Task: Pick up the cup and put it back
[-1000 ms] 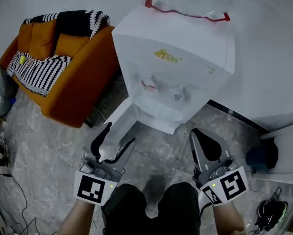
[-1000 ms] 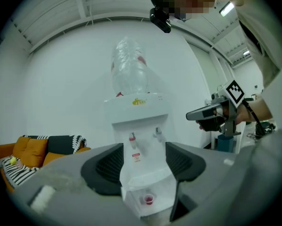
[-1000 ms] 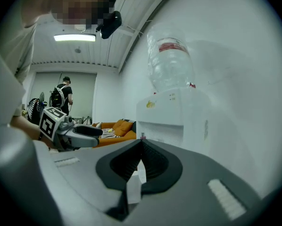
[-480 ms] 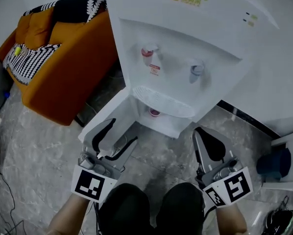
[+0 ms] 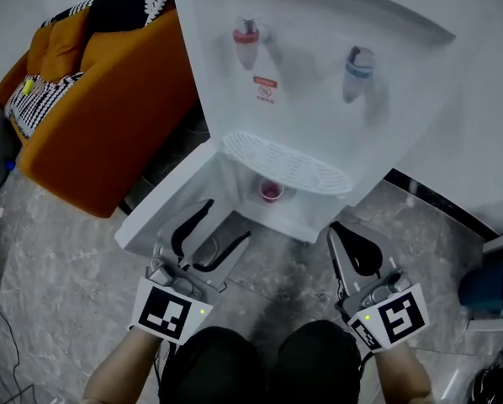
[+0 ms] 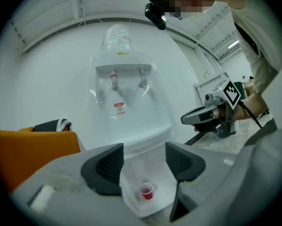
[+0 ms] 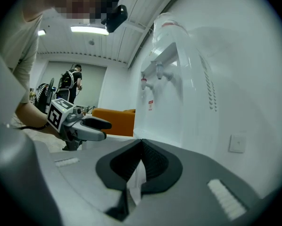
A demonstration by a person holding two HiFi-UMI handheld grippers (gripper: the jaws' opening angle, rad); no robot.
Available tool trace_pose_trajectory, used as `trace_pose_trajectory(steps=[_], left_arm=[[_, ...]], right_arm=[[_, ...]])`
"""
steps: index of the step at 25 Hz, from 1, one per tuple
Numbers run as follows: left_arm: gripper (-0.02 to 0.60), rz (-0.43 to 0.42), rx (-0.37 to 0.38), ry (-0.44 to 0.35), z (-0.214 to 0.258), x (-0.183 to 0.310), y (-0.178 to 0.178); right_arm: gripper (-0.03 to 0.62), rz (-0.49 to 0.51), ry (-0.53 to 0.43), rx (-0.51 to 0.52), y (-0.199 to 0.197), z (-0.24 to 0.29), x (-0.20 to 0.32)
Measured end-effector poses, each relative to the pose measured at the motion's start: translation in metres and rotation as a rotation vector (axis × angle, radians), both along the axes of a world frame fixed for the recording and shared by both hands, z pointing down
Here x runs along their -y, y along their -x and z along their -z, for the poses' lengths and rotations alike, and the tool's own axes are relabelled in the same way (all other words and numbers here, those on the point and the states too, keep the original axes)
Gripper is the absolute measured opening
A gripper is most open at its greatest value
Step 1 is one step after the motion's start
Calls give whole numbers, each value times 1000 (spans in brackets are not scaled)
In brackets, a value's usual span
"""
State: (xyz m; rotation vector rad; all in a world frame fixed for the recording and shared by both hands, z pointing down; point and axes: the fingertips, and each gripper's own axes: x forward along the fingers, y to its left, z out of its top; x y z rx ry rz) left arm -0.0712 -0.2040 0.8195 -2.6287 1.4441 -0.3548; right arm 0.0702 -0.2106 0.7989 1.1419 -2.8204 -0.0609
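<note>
Count: one small red cup (image 5: 271, 191) in open lower compartment (image 5: 239, 183) of white water dispenser (image 5: 319, 7) | two taps (image 5: 246, 36) above | orange sofa (image 5: 108, 133) beside | left tool (image 5: 226, 222) agape, empty | right tool (image 5: 342, 236) closed, empty

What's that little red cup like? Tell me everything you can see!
The cup is small and red, plastic-looking, wider at its open top. It stands upright, alone, on the white floor of the open bottom compartment of the dispenser, below the drip grille. Only that floor touches it. The left gripper, jaws apart, points at it from short of it. What's inside I can't tell.
</note>
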Motion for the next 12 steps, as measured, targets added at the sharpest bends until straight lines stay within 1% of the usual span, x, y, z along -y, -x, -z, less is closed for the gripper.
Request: trace_pose_trajectory(steps=[3,6,9,12], left_arm=[[287,-32,14,-19,-19,6,-8],[287,-69,26,-48,-38,13,-15],[288,-76,-7,-41,-56,22,-20],[288,-69,-45,-23,-71,31,-20]], right_arm=[[3,1,5,-6,1,-21,5],[3,2,-1,-36,1,-42,9],[3,12,-1,-51,2,-63,13],[3,17,-9,-36,4,-76,17]])
